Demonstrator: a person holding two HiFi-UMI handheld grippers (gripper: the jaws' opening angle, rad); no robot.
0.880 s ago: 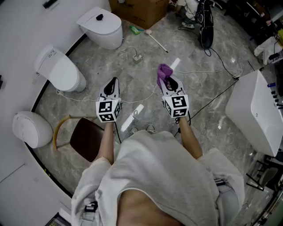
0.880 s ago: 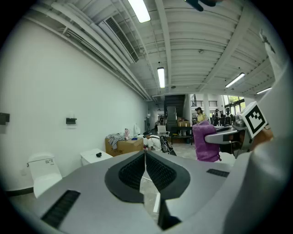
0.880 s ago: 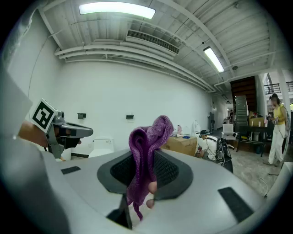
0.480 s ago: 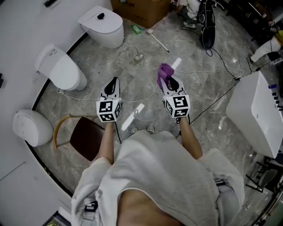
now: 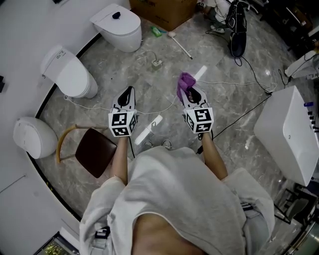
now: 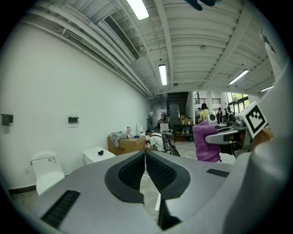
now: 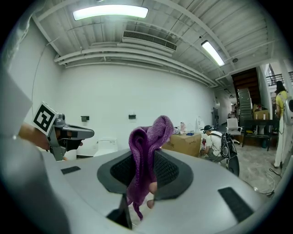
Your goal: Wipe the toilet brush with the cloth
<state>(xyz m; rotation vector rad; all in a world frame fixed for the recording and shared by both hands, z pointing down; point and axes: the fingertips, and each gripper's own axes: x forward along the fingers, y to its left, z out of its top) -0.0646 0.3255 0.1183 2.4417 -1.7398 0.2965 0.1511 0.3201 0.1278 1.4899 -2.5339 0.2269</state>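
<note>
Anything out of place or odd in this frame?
The toilet brush lies flat on the floor by the cardboard box, well away from the right gripper, which pinches the purple cloth. Cables trail loose across the floor.

Three white toilets line the curved left edge of the floor: one toilet by the top edge [image 5: 117, 27], a second toilet below it [image 5: 67, 74], and a third toilet lowest [image 5: 32, 139]. There are two grippers, the left gripper [image 5: 128, 92] and the right gripper [image 5: 191, 92], and one purple cloth [image 5: 185, 79]. One toilet brush [image 5: 180, 46] lies near the top edge, beside one cardboard box [image 5: 164, 10] and one black bag [image 5: 238, 37]. One brown-seated chair [image 5: 97, 153] stands by the left edge. Two white strips lie mid-floor, one strip [image 5: 199, 73] higher and one strip [image 5: 149, 130] lower. One large white unit [image 5: 289, 134] sits at the right edge.
</note>
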